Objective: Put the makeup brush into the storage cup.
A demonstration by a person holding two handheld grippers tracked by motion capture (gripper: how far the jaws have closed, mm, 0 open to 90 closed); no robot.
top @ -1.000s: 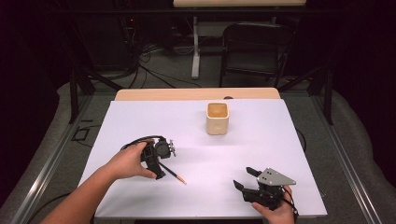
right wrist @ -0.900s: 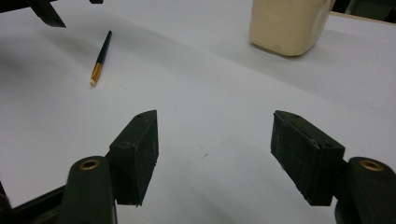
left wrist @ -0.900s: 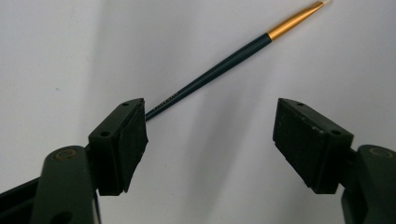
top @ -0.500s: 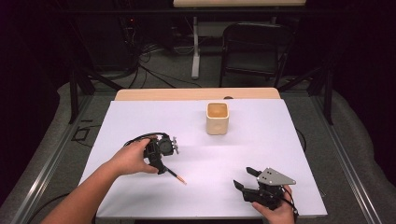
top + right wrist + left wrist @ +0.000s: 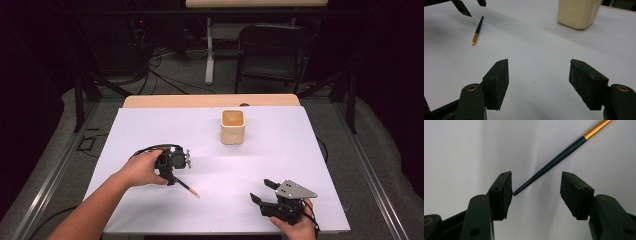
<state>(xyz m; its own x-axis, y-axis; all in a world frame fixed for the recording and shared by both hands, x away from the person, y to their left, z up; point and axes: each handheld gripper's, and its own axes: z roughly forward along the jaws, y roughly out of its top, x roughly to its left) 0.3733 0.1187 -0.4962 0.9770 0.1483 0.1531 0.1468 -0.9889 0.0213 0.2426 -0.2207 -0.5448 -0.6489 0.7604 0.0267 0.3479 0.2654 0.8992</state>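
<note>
Between my left gripper's (image 5: pixel 536 192) jaws lies the dark pointed end of a brush (image 5: pixel 554 160); the jaws have just been closing but stand apart, pads not yet on it. Its gold band and pale tip run away from me across the white table (image 5: pixel 280 165). My right gripper (image 5: pixel 539 82) rests wide open, the cream cup (image 5: pixel 577 12) beyond it.
</note>
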